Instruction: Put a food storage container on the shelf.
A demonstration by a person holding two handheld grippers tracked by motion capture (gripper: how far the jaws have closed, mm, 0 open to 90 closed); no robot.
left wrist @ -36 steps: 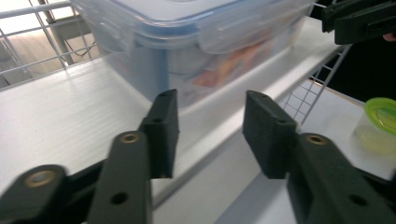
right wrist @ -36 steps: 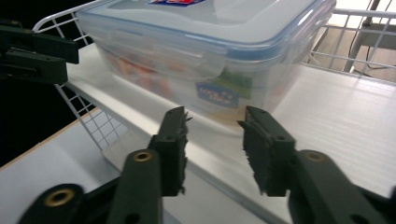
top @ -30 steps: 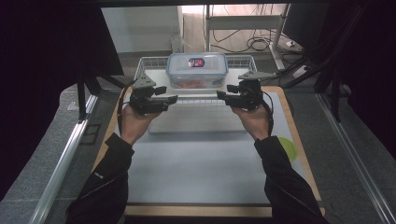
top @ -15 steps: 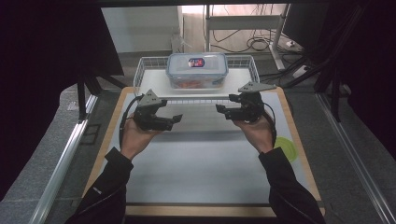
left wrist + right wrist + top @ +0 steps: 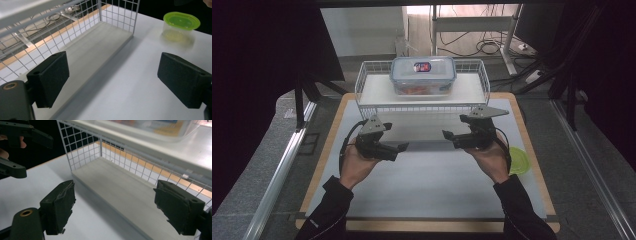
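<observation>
We see a broad bare stretch of the white table point(image 5: 422, 185) across the lower middle of the high view, open for any pass. Above it, in the upper middle, the wire rack point(image 5: 422, 102) blocks the way: its mesh closes the ends and back, while the low front under its shelf stands open. The lidded box point(image 5: 423, 75) takes the middle of the shelf, with room on either side. At the right edge the green-lidded cup point(image 5: 518, 161) narrows the way, just beside the right gripper point(image 5: 451, 138).
</observation>
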